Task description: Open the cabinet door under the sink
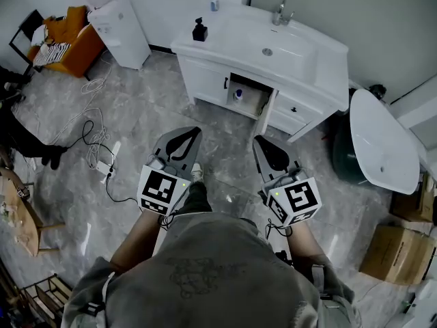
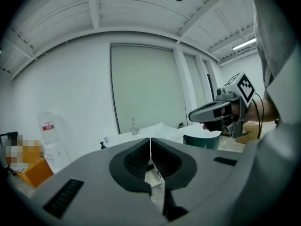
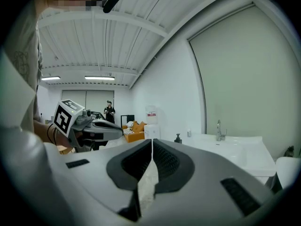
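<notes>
Holds left gripper [image 1: 186, 141] left of centre in the head view and right gripper [image 1: 268, 152] right of centre, side by side, both over the grey floor [image 1: 136, 108] and aimed up-frame at the cabinet [image 1: 205, 77]. Touches nothing with either; stands well apart from the cabinet. Shows the left jaws pressed together along a thin line in the left gripper view, with nothing between. Shows the right jaws closed the same way in the right gripper view, tips meeting, empty.

Finds the cabinet at upper centre of the head view, white, under the sink [image 1: 300, 50]. Has one door [image 1: 268, 109] near its middle swung out already, seen edge-on, beside a dark opening with a bottle [image 1: 237, 96] inside. Carries a black handle [image 1: 225, 83] on the closed panel left of that opening. Bears a faucet [image 1: 280, 11] at the back of the sink and a black dispenser [image 1: 199, 30] on the left corner.

Elsewhere in the head view: white tub [image 1: 382, 139] at right edge, box [image 1: 399, 251] at lower right, water cooler [image 1: 121, 26] and orange chair [image 1: 68, 39] at upper left, cables [image 1: 95, 139] trailing over the floor at left.
</notes>
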### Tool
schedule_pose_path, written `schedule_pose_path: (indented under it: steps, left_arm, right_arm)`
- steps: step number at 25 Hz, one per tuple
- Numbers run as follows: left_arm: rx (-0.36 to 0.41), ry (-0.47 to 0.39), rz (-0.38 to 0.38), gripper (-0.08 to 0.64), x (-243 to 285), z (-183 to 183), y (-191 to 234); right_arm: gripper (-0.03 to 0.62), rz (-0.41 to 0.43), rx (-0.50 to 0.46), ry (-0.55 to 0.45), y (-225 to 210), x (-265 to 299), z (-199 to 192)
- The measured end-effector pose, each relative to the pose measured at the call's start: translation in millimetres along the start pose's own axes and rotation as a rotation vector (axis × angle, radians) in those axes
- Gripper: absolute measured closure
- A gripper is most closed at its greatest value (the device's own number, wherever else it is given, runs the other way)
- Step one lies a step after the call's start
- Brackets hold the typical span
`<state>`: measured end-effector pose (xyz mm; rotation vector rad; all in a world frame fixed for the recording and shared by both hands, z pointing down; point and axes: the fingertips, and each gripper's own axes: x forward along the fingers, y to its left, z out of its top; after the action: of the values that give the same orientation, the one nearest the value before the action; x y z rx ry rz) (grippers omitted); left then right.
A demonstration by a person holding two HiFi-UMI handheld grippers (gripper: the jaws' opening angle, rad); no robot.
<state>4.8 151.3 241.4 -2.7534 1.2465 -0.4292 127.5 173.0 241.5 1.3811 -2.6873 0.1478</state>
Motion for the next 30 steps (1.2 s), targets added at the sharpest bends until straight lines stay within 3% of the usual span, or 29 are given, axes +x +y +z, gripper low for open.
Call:
schedule_pose_path:
  steps: [10,17,21,30]
  left_arm:
    - [0.000,0.020,-0.059,0.541,63,-11,96]
    - [-0.013,0.041,-0.150,0.541,121,-28,161]
    - [0.021,0.055,-0.199,0.541,151,-37,189]
    - [0.017,0.030,-0.230,0.541,196,-48,229]
  right_arm:
    - [0.561,-0.061,0.013,0.053,-33,108,14]
    - [0.561,-0.130,0.035,0.082,-66,187,20]
    - [0.561,-0.159,0.045,0.094,-80,227,20]
    - [0.561,-0.231,0.038,0.105,-107,277,11]
